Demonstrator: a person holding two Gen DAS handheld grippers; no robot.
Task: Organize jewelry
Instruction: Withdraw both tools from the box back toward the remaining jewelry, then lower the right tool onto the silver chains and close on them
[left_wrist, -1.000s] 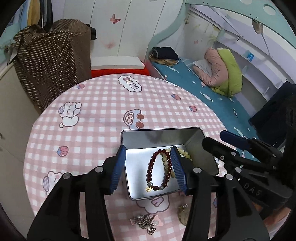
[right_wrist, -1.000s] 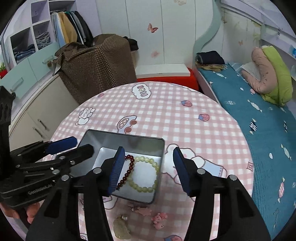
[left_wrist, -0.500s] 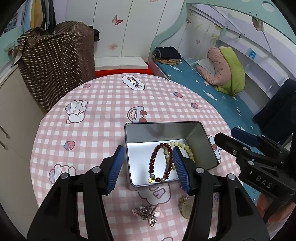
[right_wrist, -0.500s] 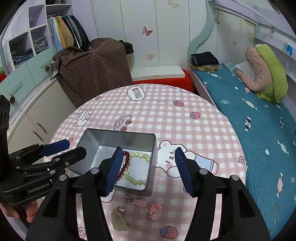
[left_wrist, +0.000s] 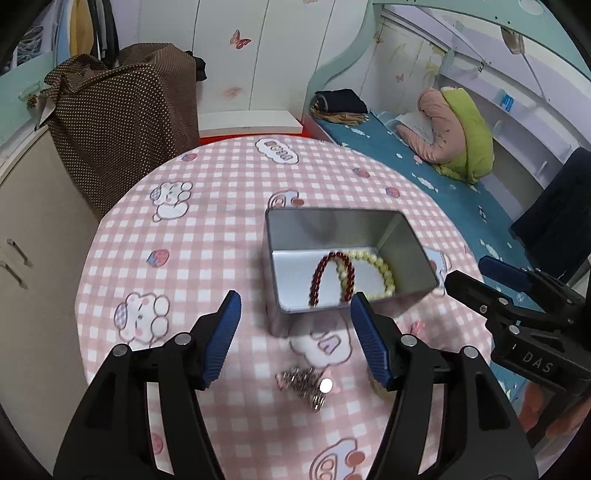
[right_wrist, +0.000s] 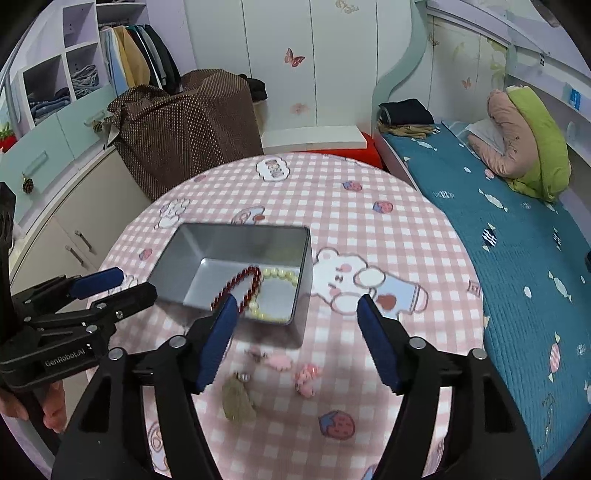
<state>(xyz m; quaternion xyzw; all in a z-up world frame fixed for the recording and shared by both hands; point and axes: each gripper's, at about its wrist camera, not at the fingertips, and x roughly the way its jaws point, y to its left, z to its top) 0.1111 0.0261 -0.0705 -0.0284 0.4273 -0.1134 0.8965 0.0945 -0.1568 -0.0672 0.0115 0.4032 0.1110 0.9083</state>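
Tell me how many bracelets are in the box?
2: a dark red bracelet and a pale yellow-green bracelet lie side by side, overlapping, on the floor of the metal box.

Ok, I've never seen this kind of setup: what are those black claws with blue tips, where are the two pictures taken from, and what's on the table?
No robot here: a person holds a two-finger gripper in each hand, and a fisheye camera on each looks forward along its fingers. One picture comes from the left gripper, the other from the right gripper; each also catches the other at its edge. Both are open and hold nothing.

On the round table with the pink checked cloth stands an open metal tin. Inside lie a dark red bead bracelet and a pale yellow-green bead bracelet. In front of the tin, loose on the cloth: a silvery chain piece, a greenish-brown pendant and small pink pieces, too blurred to identify.
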